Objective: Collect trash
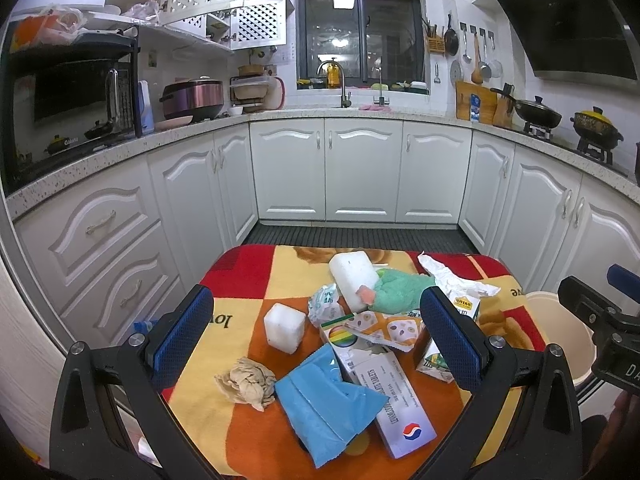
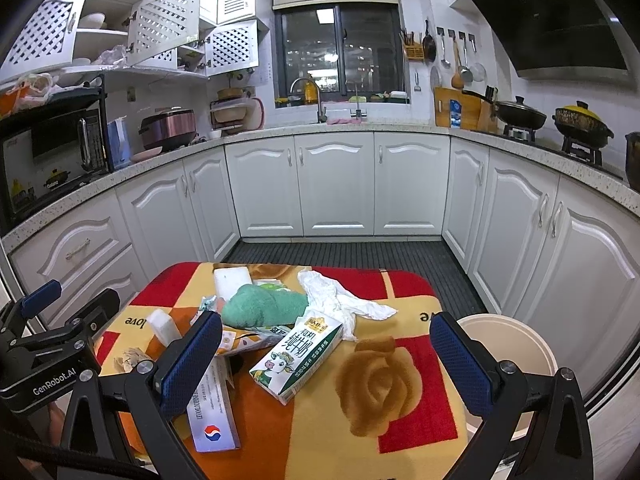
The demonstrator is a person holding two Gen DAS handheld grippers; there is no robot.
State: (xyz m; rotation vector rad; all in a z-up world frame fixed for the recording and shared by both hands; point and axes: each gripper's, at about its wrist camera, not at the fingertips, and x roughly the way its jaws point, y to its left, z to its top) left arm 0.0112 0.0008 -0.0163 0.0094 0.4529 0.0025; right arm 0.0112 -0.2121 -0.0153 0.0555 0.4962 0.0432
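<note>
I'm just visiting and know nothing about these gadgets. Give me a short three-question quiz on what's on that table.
1. True or false: the left gripper is shut on the blue wrapper.
2. What sits beside the table, at its right edge? A) white bin B) chair C) broom
3. Fill in: the milk carton lies on its ____.

Key
1. False; both it and the right gripper are open and empty.
2. A, the white bin.
3. Side.
</note>
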